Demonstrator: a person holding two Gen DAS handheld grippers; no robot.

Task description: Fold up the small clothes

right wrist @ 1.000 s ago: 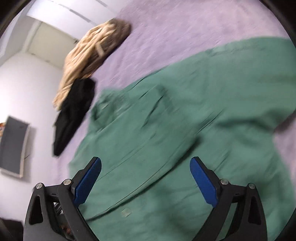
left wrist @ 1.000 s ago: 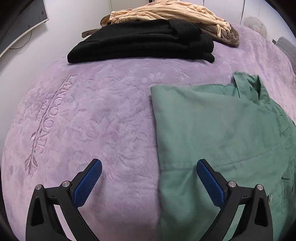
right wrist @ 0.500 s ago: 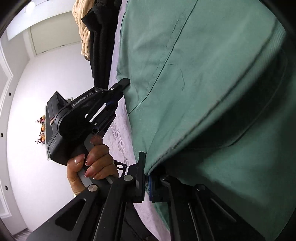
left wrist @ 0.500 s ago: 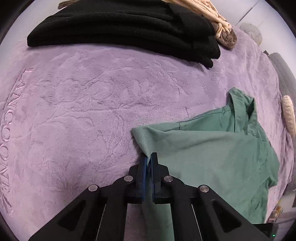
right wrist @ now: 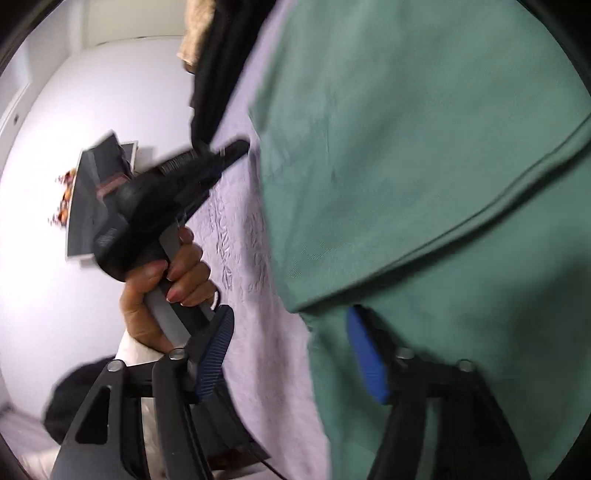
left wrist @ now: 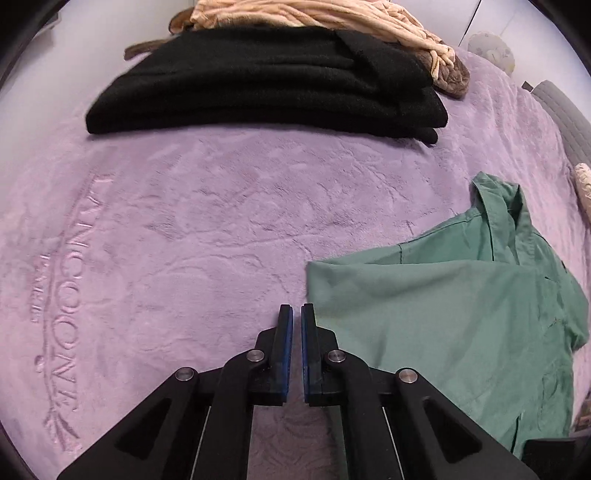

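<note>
A green shirt lies partly folded on the purple blanket, its collar toward the far right. My left gripper is shut and empty, its tips just left of the shirt's folded corner. In the right wrist view the shirt fills the right side, with a folded flap hanging over the lower layer. My right gripper is open; its right blue pad sits under the flap's edge, its left pad over the blanket. The left gripper shows there too, held by a hand.
A folded black garment lies at the back of the blanket, with a beige and brown knit pile behind it. Embossed lettering runs along the blanket's left side. A grey pillow lies at the far right.
Both grippers were shut on the shirt's edge half a second ago. Now the left has let go and pulled back, still shut. The right has opened and released the cloth.
</note>
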